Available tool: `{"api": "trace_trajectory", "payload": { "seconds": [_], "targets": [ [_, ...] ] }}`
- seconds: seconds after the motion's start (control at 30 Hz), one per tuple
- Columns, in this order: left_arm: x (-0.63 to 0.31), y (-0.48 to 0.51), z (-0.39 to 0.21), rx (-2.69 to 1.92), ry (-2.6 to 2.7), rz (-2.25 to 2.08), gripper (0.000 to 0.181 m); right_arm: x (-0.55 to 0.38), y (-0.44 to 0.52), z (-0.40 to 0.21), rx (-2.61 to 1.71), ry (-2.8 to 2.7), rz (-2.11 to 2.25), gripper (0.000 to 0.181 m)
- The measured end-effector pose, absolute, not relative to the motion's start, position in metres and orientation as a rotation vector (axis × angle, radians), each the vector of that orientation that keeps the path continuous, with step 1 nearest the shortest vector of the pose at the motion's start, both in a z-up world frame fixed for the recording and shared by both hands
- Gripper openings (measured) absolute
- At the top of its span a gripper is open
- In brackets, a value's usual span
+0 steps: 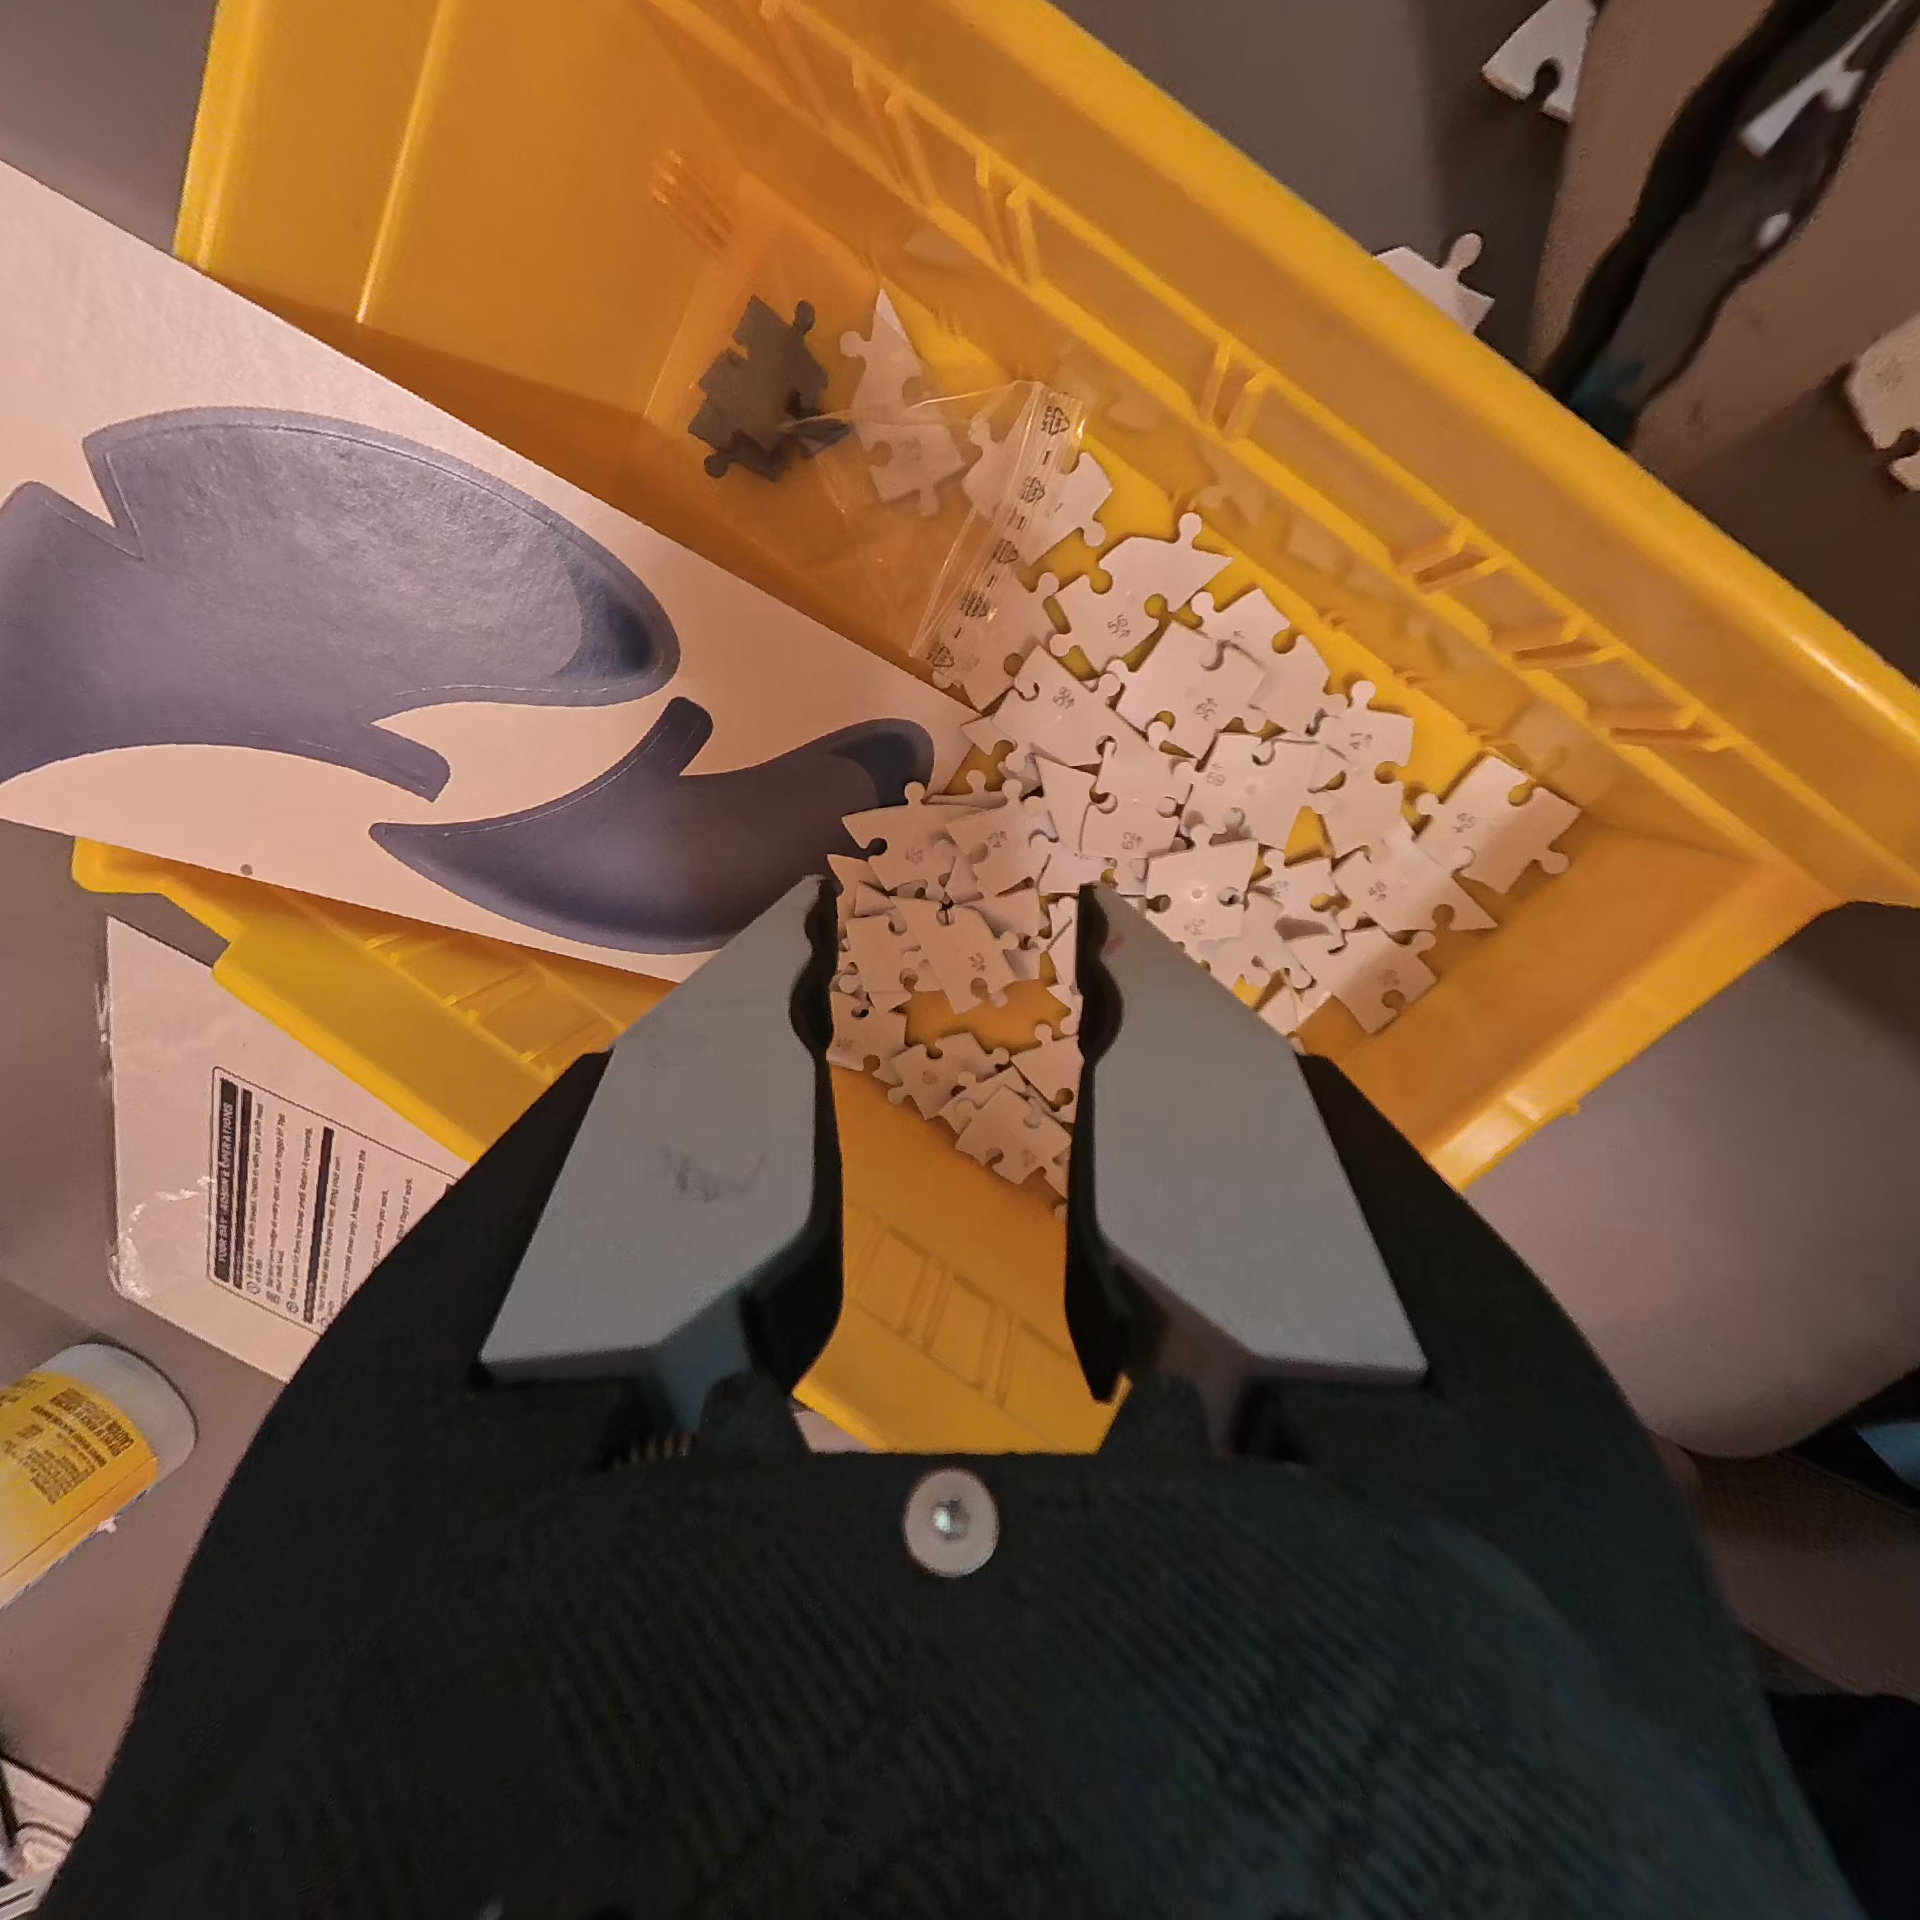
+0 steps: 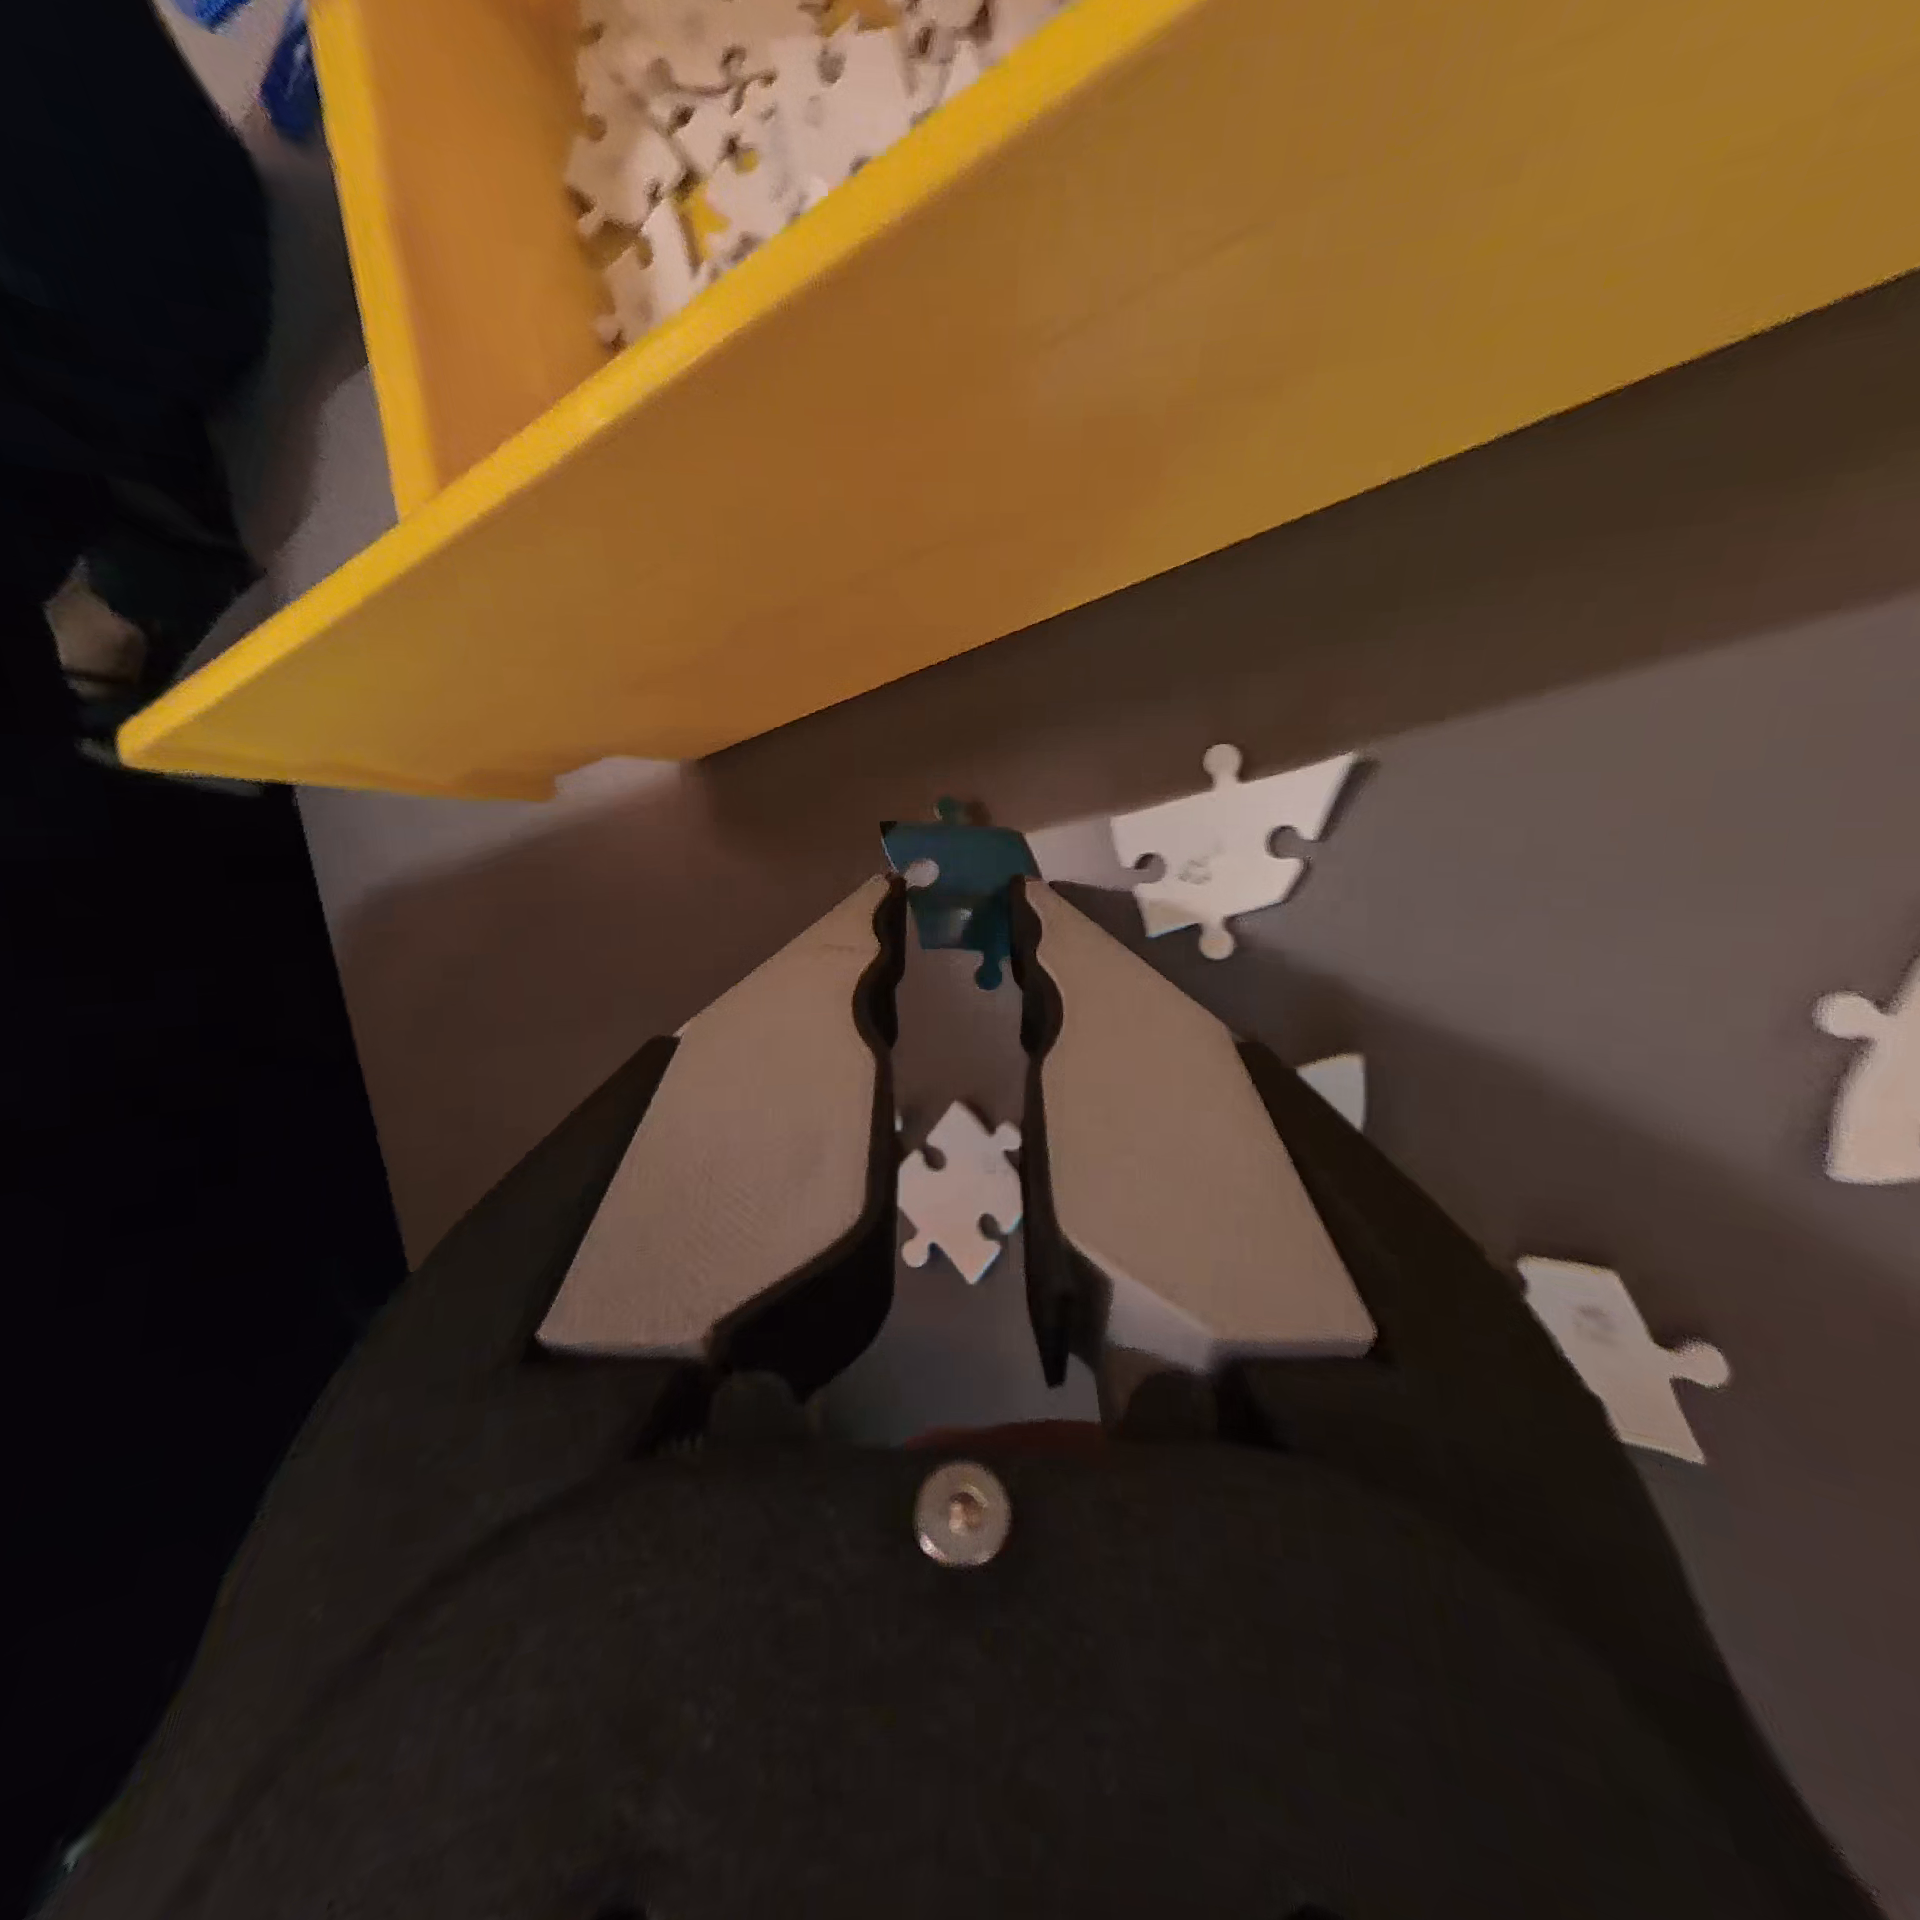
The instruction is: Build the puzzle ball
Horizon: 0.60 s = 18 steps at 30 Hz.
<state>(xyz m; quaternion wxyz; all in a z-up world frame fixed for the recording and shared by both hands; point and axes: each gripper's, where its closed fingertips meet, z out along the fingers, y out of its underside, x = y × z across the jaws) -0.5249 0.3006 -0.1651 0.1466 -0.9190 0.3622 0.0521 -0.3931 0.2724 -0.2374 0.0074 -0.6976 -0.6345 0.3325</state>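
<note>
**Yellow bin still full, ball barely begun**

Yellow plastic walls hold nearly the whole job: the bin is heaped with loose white puzzle pieces, blank side up, plus a clear bag of a few more, some dark. No assembled section of the ball shows in either view, so I judge the build to be at its very start.

The left gripper hangs over the heap with its jaws apart and nothing between them. The right gripper is closed on a teal piece, held by its edges just above the grey table, close under the bin's outer wall. Several white pieces lie scattered on the table beside and below it (sorted out, perhaps, though that is a guess).

Room is tight for the left: a printed cardboard sheet leans over one rim and the bin's ribbed wall rises on the far side. The right has open table to its right, though the loose pieces there could be swept aside.
</note>
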Motion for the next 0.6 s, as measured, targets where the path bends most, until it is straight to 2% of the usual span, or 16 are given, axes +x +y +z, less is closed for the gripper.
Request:
{"api": "trace_trajectory", "payload": {
  "seconds": [0.2,0.4,0.53,0.6],
  "targets": [
    [-0.524,0.301,-0.166,-2.645,1.051,0.151,0.044,-0.396,0.279,-0.229,-2.275,-1.886,1.136,0.016],
    [-0.524,0.301,-0.165,-2.641,1.048,0.15,0.044,-0.397,0.261,-0.205,-2.446,-1.742,1.592,0.016],
    [-0.524,0.301,-0.166,-2.645,1.046,0.145,0.044,-0.384,0.257,-0.233,-2.593,-1.82,1.404,0.022],
    [-0.524,0.301,-0.166,-2.646,1.049,0.152,0.044,-0.385,0.263,-0.239,-2.619,-1.799,1.334,0.014]
  ]
}}
